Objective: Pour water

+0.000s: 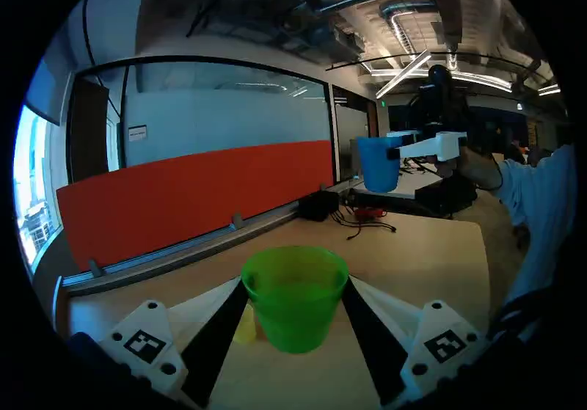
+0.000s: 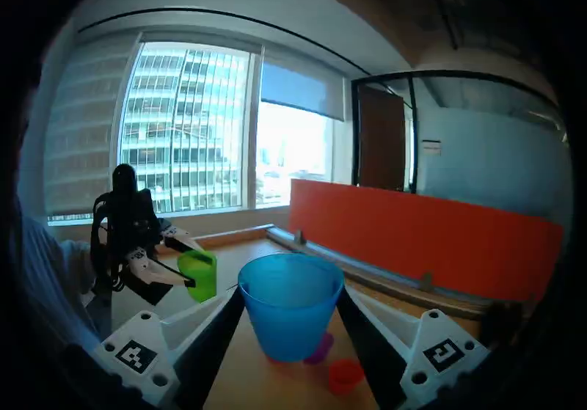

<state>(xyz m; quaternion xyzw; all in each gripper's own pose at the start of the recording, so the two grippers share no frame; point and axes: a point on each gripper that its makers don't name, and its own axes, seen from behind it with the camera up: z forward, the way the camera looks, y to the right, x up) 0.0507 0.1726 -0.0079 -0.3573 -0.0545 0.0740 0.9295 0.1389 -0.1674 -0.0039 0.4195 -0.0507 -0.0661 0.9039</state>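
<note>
- The left tool (image 1: pixel 293 296) is clamped on a green cup (image 1: pixel 295 318), one finger pressing each side; the cup stands upright; whether it holds water cannot be told
- The right tool (image 2: pixel 290 304) grips a blue cup (image 2: pixel 291 315) the same way, upright; its contents cannot be told either
- Left gripper view: a small yellow thing (image 1: pixel 246 327) just beside the green cup, above the surface (image 1: pixel 433 256); farther off, the blue cup raised in the air, a hand (image 1: pixel 477 164) behind it
- Right gripper view: a small purple thing (image 2: pixel 323 348) and a small red cup (image 2: pixel 345 375) on the surface below the blue cup; a bright window (image 2: pixel 183 138) beyond
</note>
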